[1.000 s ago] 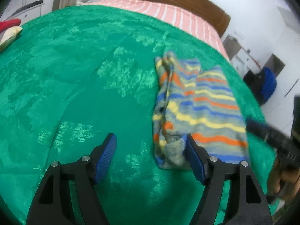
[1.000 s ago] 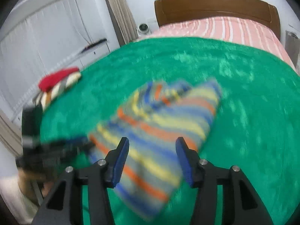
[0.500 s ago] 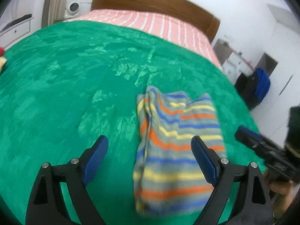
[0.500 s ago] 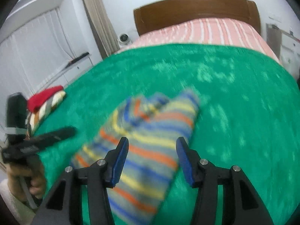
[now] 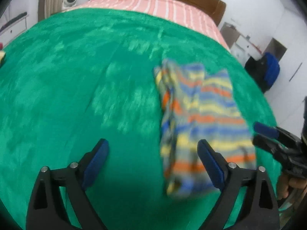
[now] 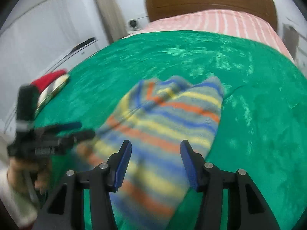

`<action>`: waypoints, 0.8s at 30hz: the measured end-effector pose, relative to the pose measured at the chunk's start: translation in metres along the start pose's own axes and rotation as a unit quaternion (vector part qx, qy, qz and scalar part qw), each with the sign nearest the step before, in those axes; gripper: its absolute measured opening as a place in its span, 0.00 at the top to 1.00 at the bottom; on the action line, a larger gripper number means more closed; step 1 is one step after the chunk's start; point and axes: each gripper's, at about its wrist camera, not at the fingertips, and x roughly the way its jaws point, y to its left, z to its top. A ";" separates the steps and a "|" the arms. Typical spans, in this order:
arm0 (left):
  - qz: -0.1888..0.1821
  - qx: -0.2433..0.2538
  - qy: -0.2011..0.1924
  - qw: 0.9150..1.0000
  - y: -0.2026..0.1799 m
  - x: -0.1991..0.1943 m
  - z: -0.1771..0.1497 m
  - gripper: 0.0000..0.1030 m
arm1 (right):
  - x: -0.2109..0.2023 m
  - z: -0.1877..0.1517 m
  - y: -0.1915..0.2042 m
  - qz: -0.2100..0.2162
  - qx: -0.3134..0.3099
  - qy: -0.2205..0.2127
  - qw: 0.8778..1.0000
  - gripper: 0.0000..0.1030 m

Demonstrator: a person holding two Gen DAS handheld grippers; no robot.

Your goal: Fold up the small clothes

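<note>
A striped garment (image 5: 201,118), folded and blurred, lay on a green blanket (image 5: 76,95) covering a bed, nearer its right edge. The left gripper (image 5: 153,163) hovered with its jaws wide and opening, holding nothing, its right finger (image 5: 210,163) overlapping the cloth's near edge, though blur made contact hard to judge. The right gripper (image 6: 156,163) stood about half open above the garment's near end, which ran out of frame below, apparently gripping nothing; a red and striped pile (image 6: 51,84) sat smeared at the blanket's far left edge.
</note>
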 end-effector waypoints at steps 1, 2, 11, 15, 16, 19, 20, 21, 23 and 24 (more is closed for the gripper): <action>0.011 0.008 0.021 1.000 0.000 0.008 -0.008 0.09 | -0.003 -0.012 0.003 0.004 -0.006 0.011 1.000 0.42; 0.023 0.032 0.031 0.999 -0.003 0.012 -0.016 0.09 | 0.001 -0.025 0.003 0.003 -0.006 0.031 0.999 0.42; -0.059 0.039 -0.010 0.997 0.001 -0.027 0.033 0.02 | -0.045 -0.045 -0.045 0.017 0.079 0.005 0.997 0.29; -0.098 0.004 0.085 0.992 0.002 0.050 0.060 0.04 | 0.004 -0.011 -0.092 0.075 0.190 -0.008 0.979 0.29; -0.096 -0.002 0.098 0.991 0.000 0.063 0.060 0.04 | 0.021 -0.008 -0.101 0.088 0.218 0.000 0.972 0.29; -0.083 0.029 0.074 0.993 -0.022 0.068 0.063 0.55 | 0.069 -0.009 -0.113 0.118 0.280 0.026 0.952 0.63; -0.101 0.032 0.094 0.990 -0.030 0.074 0.063 0.84 | 0.075 -0.006 -0.106 0.123 0.272 0.028 0.954 0.67; -0.084 0.035 0.088 0.992 -0.034 0.072 0.062 0.86 | 0.078 -0.001 -0.091 0.094 0.242 0.028 0.965 0.70; -0.060 0.054 0.061 0.995 -0.043 0.060 0.058 0.87 | 0.069 0.011 -0.061 0.004 0.153 0.020 0.988 0.78; -0.058 0.052 0.049 0.996 -0.044 0.051 0.057 0.87 | 0.059 0.016 -0.038 -0.048 0.090 0.007 0.995 0.78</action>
